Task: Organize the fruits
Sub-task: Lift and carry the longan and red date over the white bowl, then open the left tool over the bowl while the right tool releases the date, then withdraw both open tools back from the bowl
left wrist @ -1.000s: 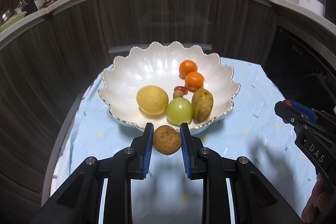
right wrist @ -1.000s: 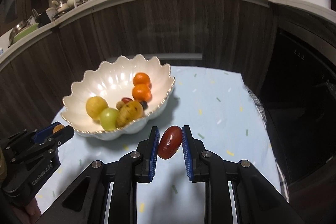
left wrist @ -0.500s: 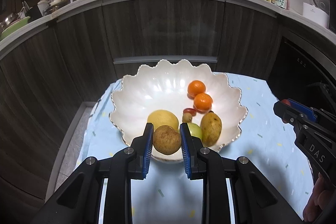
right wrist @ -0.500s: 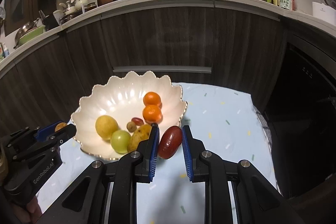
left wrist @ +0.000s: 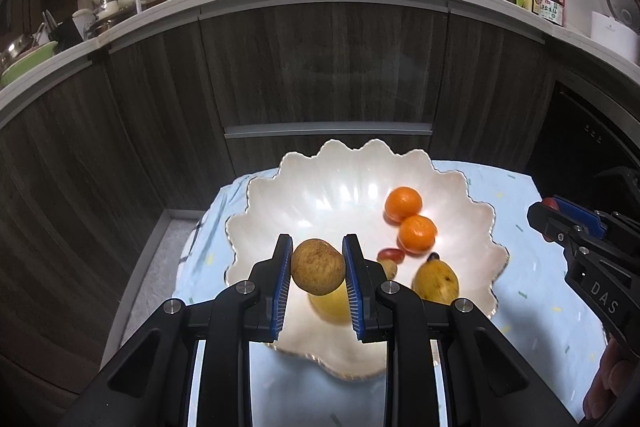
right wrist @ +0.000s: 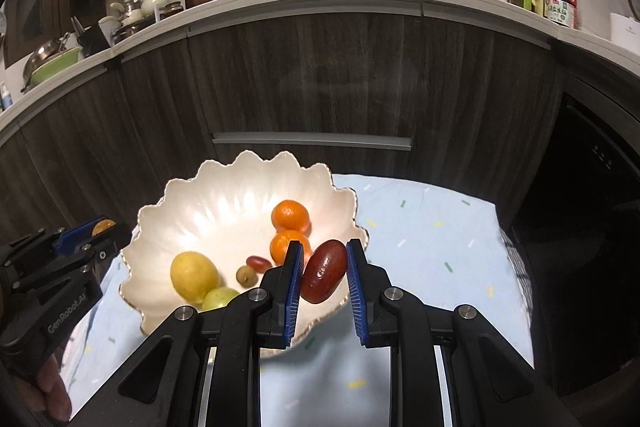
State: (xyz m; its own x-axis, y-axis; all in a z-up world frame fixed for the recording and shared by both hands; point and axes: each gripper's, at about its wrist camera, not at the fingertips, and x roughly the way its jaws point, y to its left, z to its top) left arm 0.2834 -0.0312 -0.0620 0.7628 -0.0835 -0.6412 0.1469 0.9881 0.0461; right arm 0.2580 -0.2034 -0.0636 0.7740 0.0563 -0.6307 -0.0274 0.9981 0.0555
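Gripping brown fruit (left wrist: pixel 318 265) left gripper (left wrist: pixel 317 281), right gripper (right wrist: pixel 323 281) clamping red fruit (right wrist: pixel 323 276), blue tablecloth (right wrist: pixel 424 247), dark cabinets (right wrist: pixel 320 75)

The table (right wrist: pixel 420 227) wears a pale blue cloth (left wrist: pixel 516 227) flecked with small coloured dashes; a scalloped white bowl (right wrist: pixel 224 199) with a gilt rim sits directly on it, toward the cloth's left side
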